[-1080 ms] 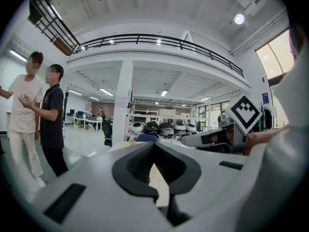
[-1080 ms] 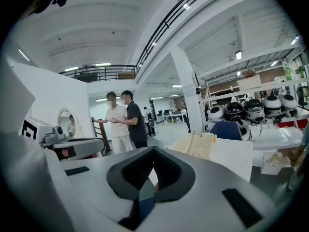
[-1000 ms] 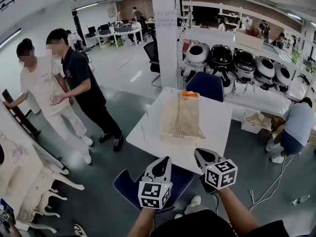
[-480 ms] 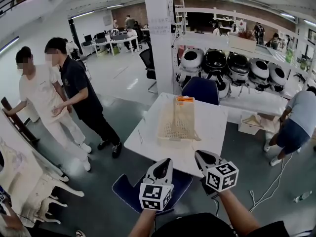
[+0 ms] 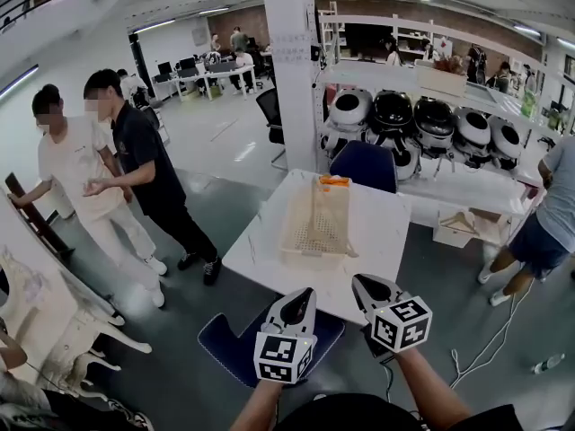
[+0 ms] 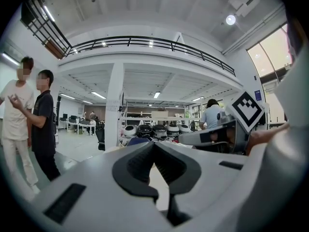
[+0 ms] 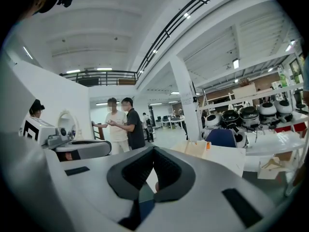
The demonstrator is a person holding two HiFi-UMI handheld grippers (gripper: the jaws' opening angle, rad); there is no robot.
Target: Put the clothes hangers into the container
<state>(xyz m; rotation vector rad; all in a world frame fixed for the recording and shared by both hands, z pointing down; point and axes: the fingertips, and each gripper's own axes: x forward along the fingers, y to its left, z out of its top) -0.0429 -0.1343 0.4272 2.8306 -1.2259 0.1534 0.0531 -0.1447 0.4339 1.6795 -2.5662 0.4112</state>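
Container [image 5: 316, 227] on table [image 5: 382, 233], chair [image 5: 230, 343] before the table, two people [image 5: 144, 164] at left, shelf [image 5: 467, 187] behind

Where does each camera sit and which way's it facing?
Head view: on the person's head, facing forward and down at the white table and basket; forearms, left hand-held gripper and right hand-held gripper show.
Left gripper view: on the left hand-held gripper, facing across the hall over its shut jaws; the right hand-held gripper shows at right.
Right gripper view: on the right hand-held gripper, facing the table over its shut jaws; the left hand-held gripper shows at left.
Shared: both gripper views catch the two standing people.
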